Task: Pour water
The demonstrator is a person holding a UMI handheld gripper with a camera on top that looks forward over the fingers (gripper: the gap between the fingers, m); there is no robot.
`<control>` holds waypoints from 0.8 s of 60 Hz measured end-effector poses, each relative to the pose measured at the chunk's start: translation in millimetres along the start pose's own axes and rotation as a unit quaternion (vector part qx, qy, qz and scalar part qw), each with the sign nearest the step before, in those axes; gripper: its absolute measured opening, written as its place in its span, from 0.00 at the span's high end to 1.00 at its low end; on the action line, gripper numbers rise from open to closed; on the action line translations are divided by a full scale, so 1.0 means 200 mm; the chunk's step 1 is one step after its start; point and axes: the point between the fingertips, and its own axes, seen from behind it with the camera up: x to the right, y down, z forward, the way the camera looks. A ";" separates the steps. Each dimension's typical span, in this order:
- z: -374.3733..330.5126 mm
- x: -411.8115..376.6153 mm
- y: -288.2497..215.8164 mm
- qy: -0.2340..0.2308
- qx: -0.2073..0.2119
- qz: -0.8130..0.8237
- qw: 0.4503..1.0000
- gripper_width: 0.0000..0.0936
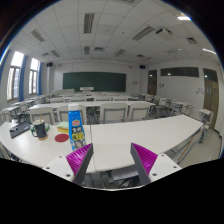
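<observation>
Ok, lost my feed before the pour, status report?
Gripper open, empty, above white table. Carton upright ahead of left finger; dark mug farther left. Nothing in the way.

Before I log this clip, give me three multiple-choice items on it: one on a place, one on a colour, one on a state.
1. Where is the tall carton relative to the tongs?
A. Between the fingers
B. Beyond the left finger, on the white table
C. On the floor

2. What colour are the pads on the fingers?
A. Green
B. Yellow
C. Magenta

3. What state are the tongs in?
A. Open, holding nothing
B. Shut on the carton
C. Shut on the dark mug

Answers: 1 B, the carton stands upright on the table past the left finger. 2 C, both inner faces show magenta. 3 A, a wide gap with bare table separates the fingers.
</observation>
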 end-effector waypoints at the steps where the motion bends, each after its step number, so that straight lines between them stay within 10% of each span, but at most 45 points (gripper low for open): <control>1: 0.00 -0.01 0.00 -0.003 0.000 0.000 1.000 0.14; 32: 0.35 -0.60 -0.09 -0.139 0.021 0.026 0.990 0.15; 48: 0.81 -0.73 0.01 -0.112 0.022 -0.006 0.993 0.17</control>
